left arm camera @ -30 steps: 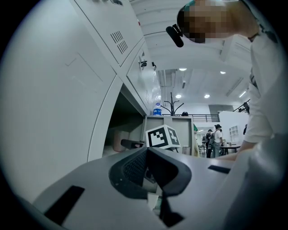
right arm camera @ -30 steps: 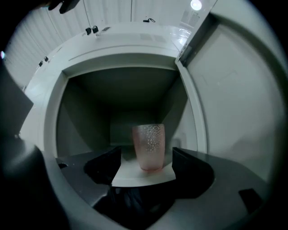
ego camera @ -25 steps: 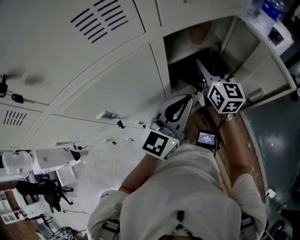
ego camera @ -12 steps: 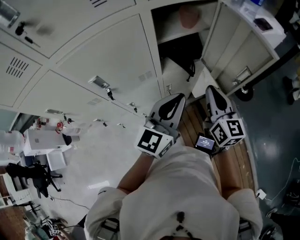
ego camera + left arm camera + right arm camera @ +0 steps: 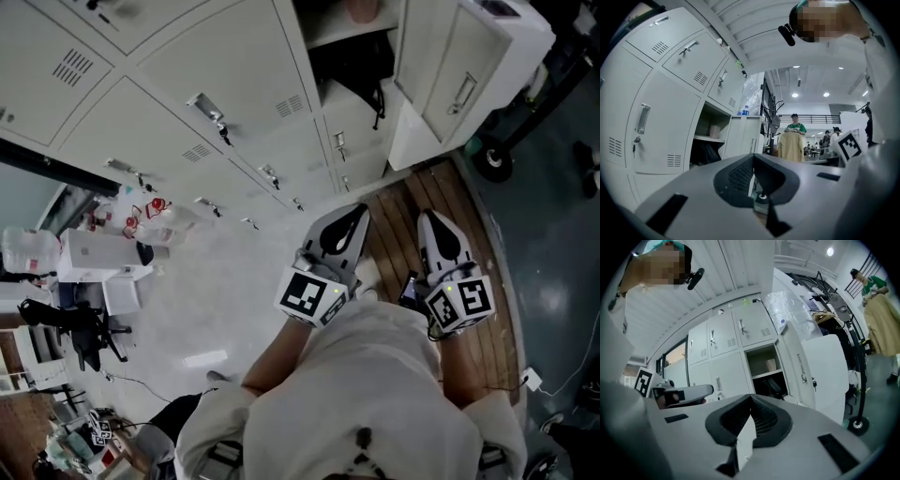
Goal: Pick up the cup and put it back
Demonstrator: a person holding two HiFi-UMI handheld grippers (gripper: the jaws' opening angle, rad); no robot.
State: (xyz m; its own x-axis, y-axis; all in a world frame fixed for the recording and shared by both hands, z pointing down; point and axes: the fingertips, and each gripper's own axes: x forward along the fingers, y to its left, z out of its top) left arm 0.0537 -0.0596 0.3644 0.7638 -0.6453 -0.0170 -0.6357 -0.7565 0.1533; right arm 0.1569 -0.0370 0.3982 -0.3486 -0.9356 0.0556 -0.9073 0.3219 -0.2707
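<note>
as the left tool (image 5: pixel 345 217) points level, the right tool (image 5: pixel 433 225) lies alongside.

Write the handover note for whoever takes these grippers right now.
Left gripper: shut, empty.
Right gripper: shut, empty.
Cup: upright on the shelf of the open locker, well away from both grippers.
Done: the cup looks put back.
Left: probably nothing on the cup; the locker door stands open.
</note>
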